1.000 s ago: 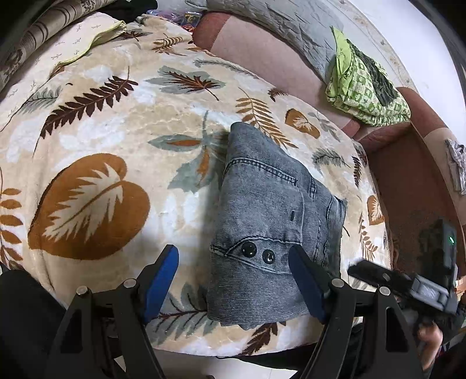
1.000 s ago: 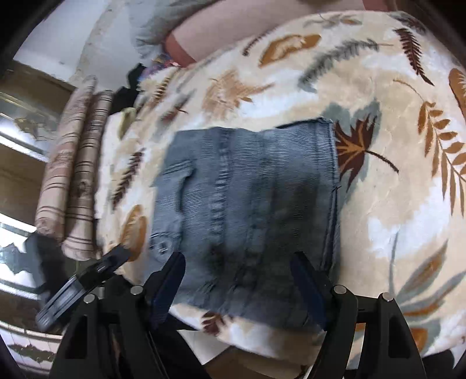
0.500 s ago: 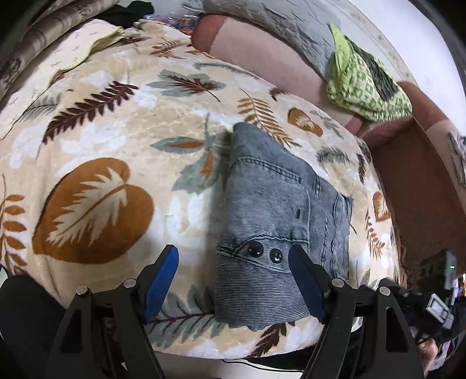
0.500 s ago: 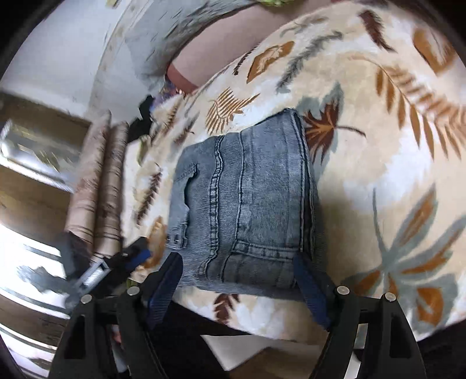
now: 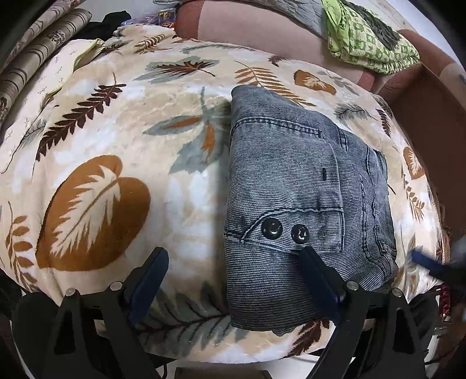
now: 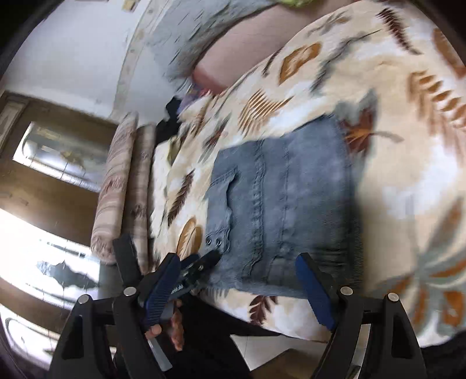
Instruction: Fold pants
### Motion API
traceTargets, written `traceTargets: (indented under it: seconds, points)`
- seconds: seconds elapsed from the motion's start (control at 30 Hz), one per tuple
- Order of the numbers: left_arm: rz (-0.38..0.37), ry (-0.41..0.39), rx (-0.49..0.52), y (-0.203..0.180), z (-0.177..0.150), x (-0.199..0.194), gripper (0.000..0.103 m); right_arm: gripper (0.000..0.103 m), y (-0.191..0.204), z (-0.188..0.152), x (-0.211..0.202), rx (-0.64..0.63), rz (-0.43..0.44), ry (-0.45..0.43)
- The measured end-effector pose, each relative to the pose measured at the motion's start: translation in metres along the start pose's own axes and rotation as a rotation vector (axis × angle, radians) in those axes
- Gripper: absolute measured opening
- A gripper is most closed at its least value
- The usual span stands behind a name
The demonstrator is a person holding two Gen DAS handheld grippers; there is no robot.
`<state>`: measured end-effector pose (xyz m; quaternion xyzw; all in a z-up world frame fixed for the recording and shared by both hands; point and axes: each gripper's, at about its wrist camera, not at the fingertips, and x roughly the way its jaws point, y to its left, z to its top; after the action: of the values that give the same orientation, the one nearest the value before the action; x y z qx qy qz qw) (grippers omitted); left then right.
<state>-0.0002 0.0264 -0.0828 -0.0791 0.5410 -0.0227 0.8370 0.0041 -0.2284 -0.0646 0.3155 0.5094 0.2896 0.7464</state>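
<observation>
Folded grey-blue denim pants [image 5: 305, 189] lie on a leaf-print blanket [image 5: 116, 145], with two dark snaps near their front edge. My left gripper [image 5: 233, 280] hovers over the pants' near-left corner with its jaws opening. One finger [image 5: 317, 280] is over the denim and the other is over the blanket, and neither pad presses. In the right wrist view, the pants [image 6: 279, 210] lie ahead of my open right gripper [image 6: 238, 288], whose fingers straddle the near hem without gripping. The left gripper [image 6: 201, 265] and a hand [image 6: 163, 329] show at the pants' left corner.
A green patterned cloth [image 5: 367, 43] lies on the brown sofa back [image 5: 247, 23]. Striped rolled cushions [image 5: 35, 52] line the far left. A wooden cabinet with glass [image 6: 58, 175] stands beyond them. The blanket's front edge drops off just below the pants.
The left gripper has come lower and closer to the pants and its jaws have spread. The right view has swung, and the right gripper has slid toward the right edge of the left view.
</observation>
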Motion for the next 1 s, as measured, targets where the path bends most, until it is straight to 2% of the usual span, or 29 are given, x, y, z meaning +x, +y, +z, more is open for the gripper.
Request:
traceTargets:
  seconds: [0.07, 0.1, 0.13, 0.27, 0.8, 1.0]
  points:
    - [-0.004, 0.007, 0.009, 0.001, -0.001, 0.001, 0.092, 0.084, -0.022, -0.009, 0.032, 0.042, -0.090, 0.090]
    - [0.004, 0.000, 0.014, 0.000, -0.001, 0.000, 0.092, 0.084, -0.033, -0.014, 0.045, 0.066, -0.099, 0.128]
    - [0.012, -0.006, 0.018, -0.001, -0.001, 0.000, 0.092, 0.084, -0.031, -0.017, 0.041, 0.037, -0.085, 0.080]
    - [0.023, -0.008, 0.029, -0.004, -0.001, 0.000, 0.092, 0.084, -0.026, -0.018, 0.040, 0.019, -0.099, 0.102]
    - [0.052, -0.015, 0.056, -0.010, -0.001, -0.012, 0.091, 0.084, -0.030, -0.016, 0.038, 0.027, -0.073, 0.086]
    - [0.001, -0.110, 0.069, -0.023, 0.005, -0.040, 0.091, 0.084, -0.030, -0.015, 0.039, 0.024, -0.072, 0.097]
